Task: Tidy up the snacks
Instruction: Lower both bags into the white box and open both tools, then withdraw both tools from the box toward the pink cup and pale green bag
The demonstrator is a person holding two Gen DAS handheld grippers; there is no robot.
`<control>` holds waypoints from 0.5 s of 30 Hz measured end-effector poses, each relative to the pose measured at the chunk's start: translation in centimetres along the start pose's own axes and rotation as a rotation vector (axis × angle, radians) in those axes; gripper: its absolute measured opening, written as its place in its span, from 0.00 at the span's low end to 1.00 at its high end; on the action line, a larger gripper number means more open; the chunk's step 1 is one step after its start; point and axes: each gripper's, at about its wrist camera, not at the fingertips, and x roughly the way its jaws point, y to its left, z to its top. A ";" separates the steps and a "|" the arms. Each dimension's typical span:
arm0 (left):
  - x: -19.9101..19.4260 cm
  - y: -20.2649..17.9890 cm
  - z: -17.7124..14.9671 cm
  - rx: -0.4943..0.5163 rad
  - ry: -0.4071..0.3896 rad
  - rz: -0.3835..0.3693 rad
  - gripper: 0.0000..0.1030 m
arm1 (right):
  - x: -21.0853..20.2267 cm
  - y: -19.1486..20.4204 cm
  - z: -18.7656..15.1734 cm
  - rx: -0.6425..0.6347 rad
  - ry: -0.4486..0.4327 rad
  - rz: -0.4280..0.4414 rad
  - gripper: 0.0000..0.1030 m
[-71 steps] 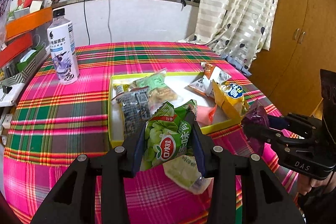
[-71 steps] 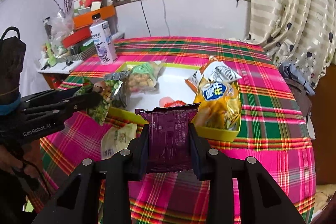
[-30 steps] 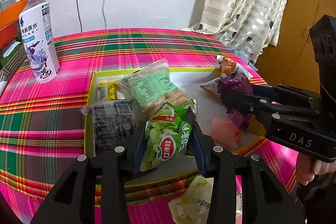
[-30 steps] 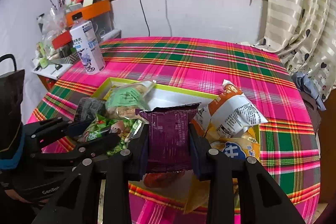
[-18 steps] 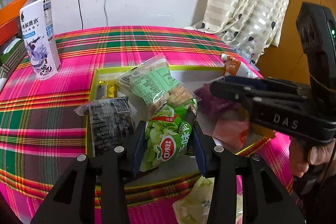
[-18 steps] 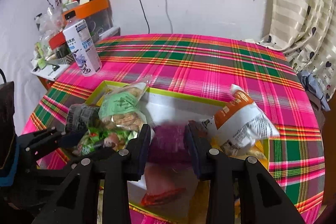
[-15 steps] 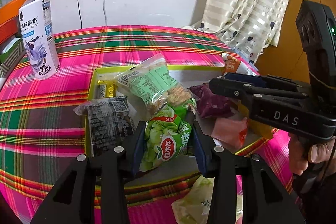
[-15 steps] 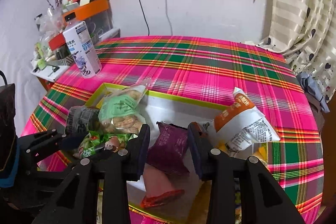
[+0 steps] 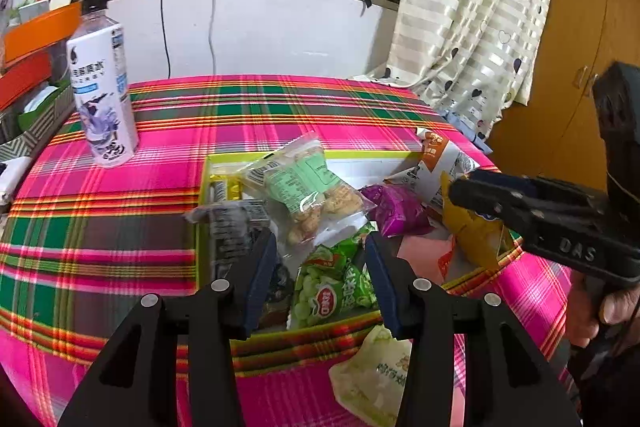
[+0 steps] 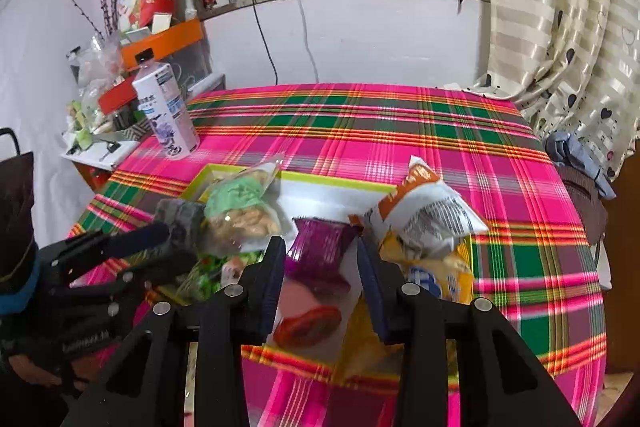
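Left wrist view: left gripper jaws just been opening, green crinkly snack bag between them, pads clear of it; bag lies in yellow-rimmed shallow tray on plaid-cloth worktop. Release step. Pale green packet lies outside tray, just below gripper: likely next pick.

Right wrist view: right gripper empty, jaws narrow, not pressing anything; purple foil packet lies in tray just ahead. Next: back off, clear of bags.

The black packet is motion-blurred, the pale bag is half hidden behind the left gripper's finger, and the near tray rim smears under the right gripper.
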 end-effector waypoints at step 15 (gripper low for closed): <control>-3.6 -0.9 -3.0 0.008 0.012 0.049 0.46 | -3.6 0.7 -4.6 0.047 0.023 0.032 0.41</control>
